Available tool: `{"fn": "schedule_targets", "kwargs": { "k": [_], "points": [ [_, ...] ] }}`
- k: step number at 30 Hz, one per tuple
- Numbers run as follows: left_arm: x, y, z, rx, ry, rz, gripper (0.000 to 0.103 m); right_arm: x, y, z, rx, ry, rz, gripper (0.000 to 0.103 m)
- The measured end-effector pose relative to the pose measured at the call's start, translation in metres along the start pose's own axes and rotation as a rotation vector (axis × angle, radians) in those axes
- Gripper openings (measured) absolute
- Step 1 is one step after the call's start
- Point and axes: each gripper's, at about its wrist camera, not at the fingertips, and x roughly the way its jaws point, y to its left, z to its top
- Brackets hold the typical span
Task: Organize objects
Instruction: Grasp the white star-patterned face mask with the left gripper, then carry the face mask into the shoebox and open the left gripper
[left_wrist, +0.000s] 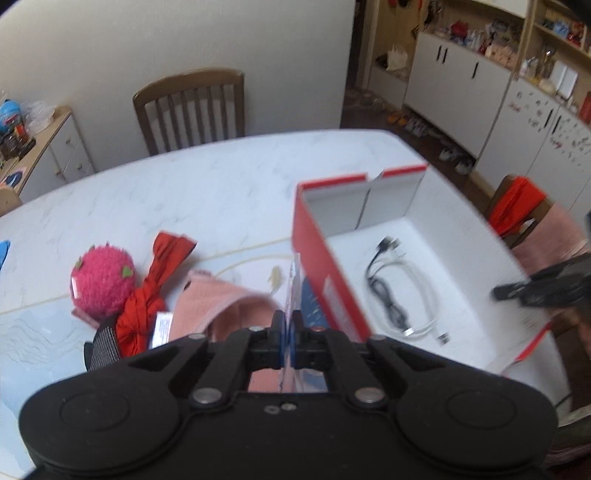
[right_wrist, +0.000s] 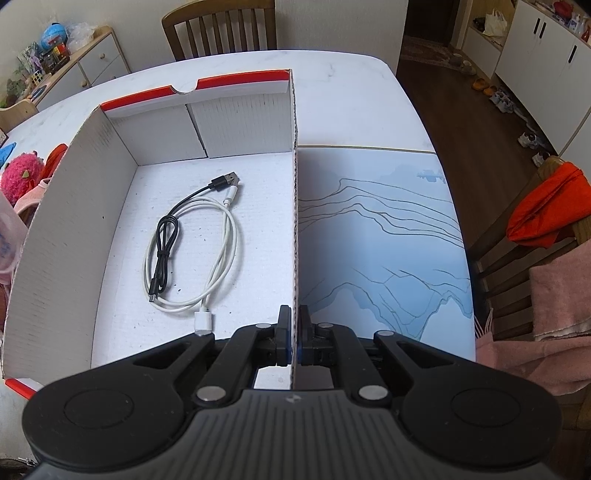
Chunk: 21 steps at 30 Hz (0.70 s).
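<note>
Left wrist view. Left hand-held gripper (left_wrist: 287, 325): jaws nearly together, clenched on a thin clear packet (left_wrist: 295, 280) held edge-on, just beside the box (left_wrist: 325, 266). Box: red outside, white inside, open top, standing on the tabletop (left_wrist: 207, 184). Inside it, on the floor: black cable (left_wrist: 384, 291) and white cable (left_wrist: 424, 295), coiled, touching. Left of the box, on a pale blue mat (left_wrist: 44, 332): pink plush ball (left_wrist: 103, 280), red cloth (left_wrist: 147, 295) knotted just beside it, pink towel (left_wrist: 221, 299) touching the cloth. Right hand-held gripper (left_wrist: 535, 288) shows at the box's right wall, blurred. Chair (left_wrist: 190, 107) at the far edge of the tabletop.

Right wrist view. Right hand-held gripper (right_wrist: 294, 325): jaws clamped on the box's (right_wrist: 74, 206) right wall, one finger inside, one outside. Black cable (right_wrist: 166, 240) lies within the loop of the white cable (right_wrist: 225, 236) on the box floor. Mat (right_wrist: 388, 229), blue with dark lines, just right of the box. Plush ball (right_wrist: 18, 177) beyond the left wall. Side chair (right_wrist: 517, 288) carries an orange cloth (right_wrist: 550, 206).
</note>
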Motion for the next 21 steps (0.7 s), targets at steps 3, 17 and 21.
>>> {"fn": "schedule_targets", "kwargs": {
  "k": [3, 17, 21],
  "points": [
    [-0.012, -0.011, 0.011, 0.01, -0.019, -0.048, 0.0, 0.0, 0.0, 0.0, 0.0, 0.001, 0.001, 0.002],
    [0.026, -0.094, 0.029, 0.133, 0.012, -0.216, 0.0, 0.003, 0.002, 0.002, -0.021, 0.026, -0.003, 0.002],
    [0.052, -0.106, 0.03, 0.139, 0.055, -0.225, 0.0, 0.005, 0.0, 0.001, -0.022, 0.035, 0.002, 0.002]
  ]
}}
